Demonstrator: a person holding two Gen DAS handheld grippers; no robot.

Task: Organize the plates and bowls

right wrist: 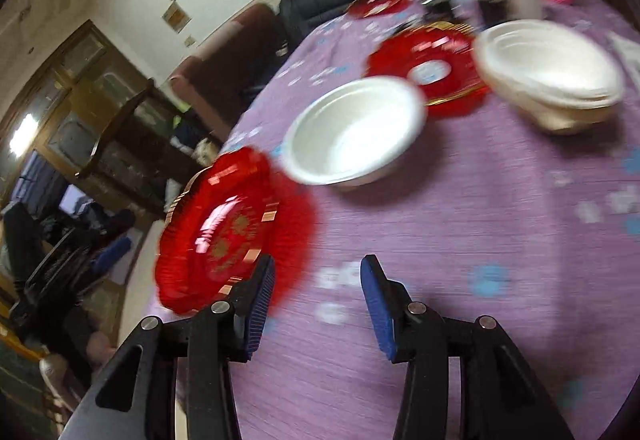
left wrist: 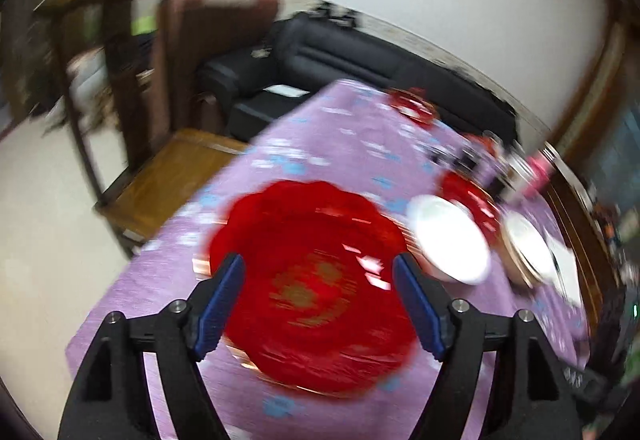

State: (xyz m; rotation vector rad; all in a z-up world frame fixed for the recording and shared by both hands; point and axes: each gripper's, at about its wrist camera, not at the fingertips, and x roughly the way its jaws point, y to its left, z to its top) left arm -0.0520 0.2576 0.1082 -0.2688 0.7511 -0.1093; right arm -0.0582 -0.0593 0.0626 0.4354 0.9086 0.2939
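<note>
While both tools hang empty above the worktop (right wrist: 500,280), the step in hand looks like picking the next piece to gather. The left tool (left wrist: 318,304) stands wide apart over the near red plate (left wrist: 312,280), nothing between its pads and no contact that I can see. The right tool (right wrist: 318,304) is about half open over bare purple cloth, with that plate (right wrist: 224,232) just to its left at the worktop's edge.

A single white bowl (right wrist: 352,128) sits beyond, near a second red plate (right wrist: 432,68) and a stack of bowls (right wrist: 552,76); a third red plate (right wrist: 376,2) lies far back.

To do it well, I would take the lone bowl by its rim, pads straddling the wall, lift it clear before crossing, and lower it squarely into the stack. The plates look thin and glossy, so grip the scalloped edge firmly.
</note>
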